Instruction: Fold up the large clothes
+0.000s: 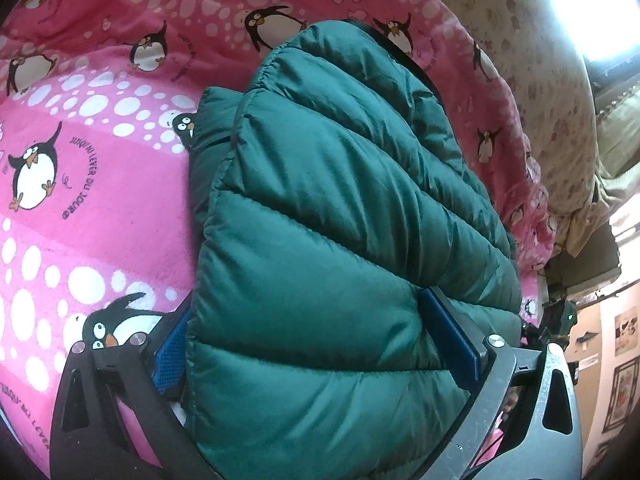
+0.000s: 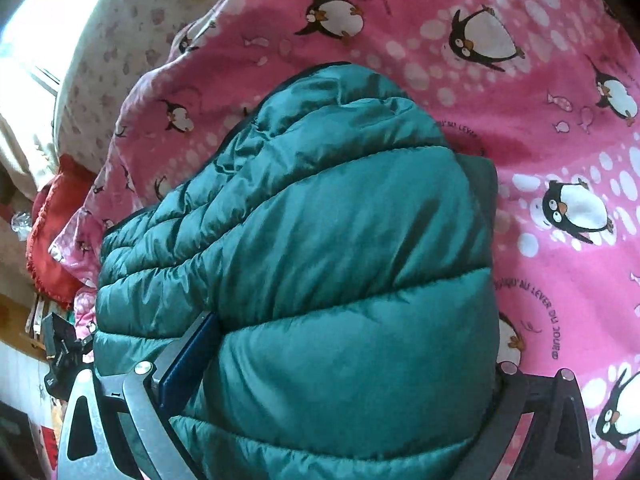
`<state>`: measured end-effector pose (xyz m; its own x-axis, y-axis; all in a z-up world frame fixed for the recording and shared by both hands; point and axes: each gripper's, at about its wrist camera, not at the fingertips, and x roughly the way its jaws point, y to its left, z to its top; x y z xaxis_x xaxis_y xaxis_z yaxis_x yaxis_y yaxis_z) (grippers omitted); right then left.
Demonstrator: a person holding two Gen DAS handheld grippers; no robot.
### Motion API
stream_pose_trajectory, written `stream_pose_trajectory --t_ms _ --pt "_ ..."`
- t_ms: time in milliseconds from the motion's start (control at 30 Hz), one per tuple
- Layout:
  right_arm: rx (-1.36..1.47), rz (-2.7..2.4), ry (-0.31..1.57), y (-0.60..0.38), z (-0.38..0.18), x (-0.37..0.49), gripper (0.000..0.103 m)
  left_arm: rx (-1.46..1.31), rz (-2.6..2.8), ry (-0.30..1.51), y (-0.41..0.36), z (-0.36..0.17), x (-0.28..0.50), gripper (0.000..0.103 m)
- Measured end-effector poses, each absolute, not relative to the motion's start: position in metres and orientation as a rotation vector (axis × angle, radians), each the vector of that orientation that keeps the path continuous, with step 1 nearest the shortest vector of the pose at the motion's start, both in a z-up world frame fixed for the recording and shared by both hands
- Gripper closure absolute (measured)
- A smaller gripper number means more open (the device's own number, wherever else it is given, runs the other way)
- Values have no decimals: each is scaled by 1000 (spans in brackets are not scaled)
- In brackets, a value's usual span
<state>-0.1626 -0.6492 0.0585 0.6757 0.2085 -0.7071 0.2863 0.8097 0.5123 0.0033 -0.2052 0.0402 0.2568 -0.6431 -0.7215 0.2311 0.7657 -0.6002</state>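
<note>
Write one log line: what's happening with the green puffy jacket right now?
left gripper: shut on jacket | right gripper: shut on jacket | under it: pink penguin blanket

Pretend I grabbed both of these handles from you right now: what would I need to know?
Left gripper: shut on the green puffer jacket, near edge.
Right gripper: also shut on the jacket, near edge; its right finger is hidden.
The jacket is bunched in thick layers on the pink penguin blanket.
Done: it looks partly folded over itself.
Left: probably lay this held edge down, flatten and let go.
</note>
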Motion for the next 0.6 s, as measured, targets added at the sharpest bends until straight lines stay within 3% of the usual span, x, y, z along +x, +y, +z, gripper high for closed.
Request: stream_pose_trajectory --t_ms 67,133,200,267,300,367,600 --pt "657 -42 823 -649 58 -166 0 -407 -625 1162 -205 41 2 8" --pt "665 -34 803 -648 61 -173 11 -414 -653 1153 -204 44 -1 20" --pt "668 -28 781 -644 69 -181 35 -422 -677 1137 -199 51 -6 34" --pt "683 -11 765 -642 81 -190 49 -428 -701 1112 -193 63 -11 50" --pt "684 -2 761 -639 86 -191 55 -431 -715 1105 -189 70 -13 53" --pt "676 24 750 -632 100 -199 60 -427 -737 1095 -185 81 -19 58" --pt "656 156 709 -596 148 -248 63 -375 -813 1087 -152 118 -69 59"
